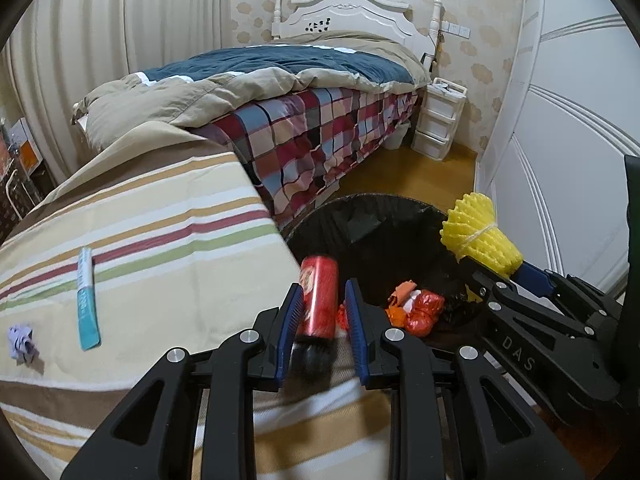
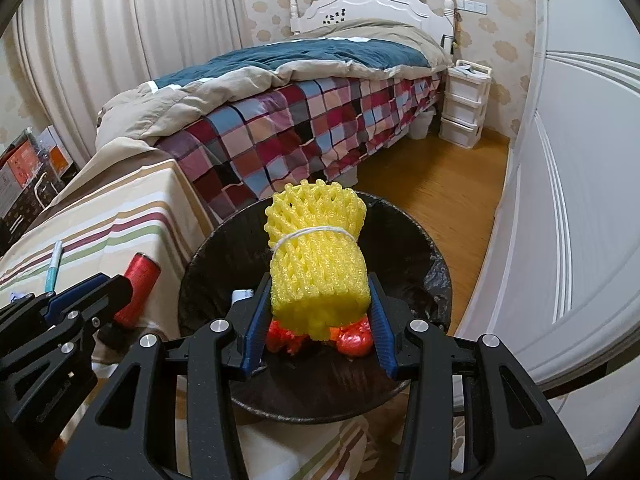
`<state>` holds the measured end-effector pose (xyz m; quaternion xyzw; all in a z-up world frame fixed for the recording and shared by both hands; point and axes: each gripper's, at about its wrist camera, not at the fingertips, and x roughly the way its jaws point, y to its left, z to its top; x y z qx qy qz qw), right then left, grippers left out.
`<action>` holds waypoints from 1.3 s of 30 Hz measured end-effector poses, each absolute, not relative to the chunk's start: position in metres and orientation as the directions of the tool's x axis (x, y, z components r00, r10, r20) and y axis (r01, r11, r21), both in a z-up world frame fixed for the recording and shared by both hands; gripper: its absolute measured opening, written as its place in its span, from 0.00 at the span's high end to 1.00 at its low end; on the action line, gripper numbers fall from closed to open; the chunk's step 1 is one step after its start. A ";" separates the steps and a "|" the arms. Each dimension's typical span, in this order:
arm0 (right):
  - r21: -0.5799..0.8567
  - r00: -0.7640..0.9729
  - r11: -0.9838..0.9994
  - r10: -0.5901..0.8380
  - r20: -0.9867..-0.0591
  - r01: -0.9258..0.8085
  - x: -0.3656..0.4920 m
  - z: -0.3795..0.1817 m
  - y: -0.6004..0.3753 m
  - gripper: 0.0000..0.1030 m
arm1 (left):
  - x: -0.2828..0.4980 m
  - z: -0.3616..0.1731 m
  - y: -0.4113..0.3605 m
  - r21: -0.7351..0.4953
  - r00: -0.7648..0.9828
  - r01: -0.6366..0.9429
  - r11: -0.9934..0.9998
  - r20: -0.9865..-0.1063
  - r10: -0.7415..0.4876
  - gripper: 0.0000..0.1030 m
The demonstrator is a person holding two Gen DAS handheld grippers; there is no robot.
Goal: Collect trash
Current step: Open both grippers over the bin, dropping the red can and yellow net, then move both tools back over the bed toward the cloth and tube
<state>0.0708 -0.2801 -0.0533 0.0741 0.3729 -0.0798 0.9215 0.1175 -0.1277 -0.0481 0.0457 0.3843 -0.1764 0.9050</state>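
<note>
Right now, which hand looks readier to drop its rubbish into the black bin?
The right. Its gripper holds the yellow foam net directly above the bin. The left gripper grips the red can by the striped cloth's edge, only beside the rim.

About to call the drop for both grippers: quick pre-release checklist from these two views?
1. Right gripper shut on yellow foam net: ok.
2. Foam net above bin opening: ok.
3. Left gripper shut on red can: ok.
4. Red can clear of striped cloth edge and over bin: cannot tell; it looks right at the rim.
5. Bin has room above the red wrappers: ok.
6. Grippers apart from each other: ok.
</note>
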 end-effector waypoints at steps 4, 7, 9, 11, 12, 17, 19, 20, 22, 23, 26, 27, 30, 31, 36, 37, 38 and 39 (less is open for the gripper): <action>0.080 0.707 0.973 -0.098 -0.700 0.214 0.075 -0.054 -0.286 0.58 | 0.121 -0.050 -0.135 -0.035 0.647 0.358 0.933 -0.711 -0.275 0.75; 0.082 0.703 0.971 -0.102 -0.704 0.223 0.078 -0.056 -0.291 0.58 | 0.126 -0.052 -0.139 -0.030 0.643 0.360 0.933 -0.716 -0.272 0.75; 0.083 0.699 0.971 -0.102 -0.707 0.226 0.079 -0.058 -0.292 0.58 | 0.129 -0.055 -0.141 -0.029 0.638 0.358 0.933 -0.722 -0.267 0.75; 0.084 0.696 0.970 -0.102 -0.711 0.228 0.080 -0.060 -0.294 0.58 | 0.131 -0.057 -0.143 -0.029 0.634 0.357 0.933 -0.726 -0.265 0.75; 0.084 0.695 0.970 -0.102 -0.712 0.229 0.081 -0.061 -0.295 0.58 | 0.131 -0.057 -0.144 -0.029 0.633 0.358 0.933 -0.728 -0.265 0.76; 0.087 0.691 0.968 -0.104 -0.715 0.235 0.084 -0.063 -0.297 0.58 | 0.135 -0.057 -0.150 -0.018 0.634 0.366 0.931 -0.727 -0.263 0.76; 0.086 0.691 0.968 -0.106 -0.715 0.237 0.084 -0.063 -0.297 0.58 | 0.136 -0.057 -0.152 -0.015 0.635 0.368 0.930 -0.726 -0.263 0.76; 0.086 0.691 0.967 -0.107 -0.715 0.238 0.085 -0.063 -0.298 0.58 | 0.137 -0.057 -0.153 -0.015 0.635 0.369 0.929 -0.726 -0.263 0.76; 0.087 0.691 0.967 -0.107 -0.715 0.241 0.086 -0.063 -0.300 0.58 | 0.138 -0.057 -0.155 -0.013 0.634 0.372 0.928 -0.727 -0.264 0.78; 0.086 0.690 0.966 -0.110 -0.715 0.243 0.087 -0.063 -0.301 0.58 | 0.139 -0.057 -0.157 -0.012 0.633 0.373 0.928 -0.728 -0.263 0.79; 0.084 0.690 0.966 -0.114 -0.715 0.246 0.088 -0.062 -0.304 0.57 | 0.141 -0.058 -0.158 -0.012 0.630 0.374 0.927 -0.730 -0.263 0.79; 0.080 0.689 0.966 -0.118 -0.715 0.248 0.088 -0.062 -0.304 0.57 | 0.142 -0.058 -0.158 -0.012 0.629 0.373 0.928 -0.732 -0.263 0.79; 0.072 0.684 0.965 -0.125 -0.718 0.252 0.089 -0.063 -0.305 0.55 | 0.142 -0.058 -0.158 -0.011 0.628 0.375 0.927 -0.733 -0.263 0.79; 0.069 0.683 0.964 -0.130 -0.719 0.255 0.089 -0.063 -0.305 0.50 | 0.142 -0.058 -0.158 -0.010 0.630 0.374 0.928 -0.732 -0.262 0.79; 0.061 0.681 0.962 -0.143 -0.719 0.266 0.088 -0.064 -0.306 0.42 | 0.143 -0.058 -0.155 -0.016 0.630 0.365 0.931 -0.732 -0.259 0.73; 0.059 0.680 0.962 -0.146 -0.718 0.268 0.088 -0.064 -0.306 0.42 | 0.143 -0.058 -0.154 -0.019 0.631 0.361 0.933 -0.732 -0.259 0.71; 0.057 0.680 0.961 -0.150 -0.718 0.272 0.087 -0.064 -0.306 0.42 | 0.143 -0.057 -0.154 -0.021 0.632 0.358 0.934 -0.731 -0.259 0.69; 0.057 0.680 0.960 -0.152 -0.718 0.275 0.087 -0.063 -0.307 0.41 | 0.143 -0.057 -0.154 -0.023 0.633 0.356 0.934 -0.730 -0.259 0.68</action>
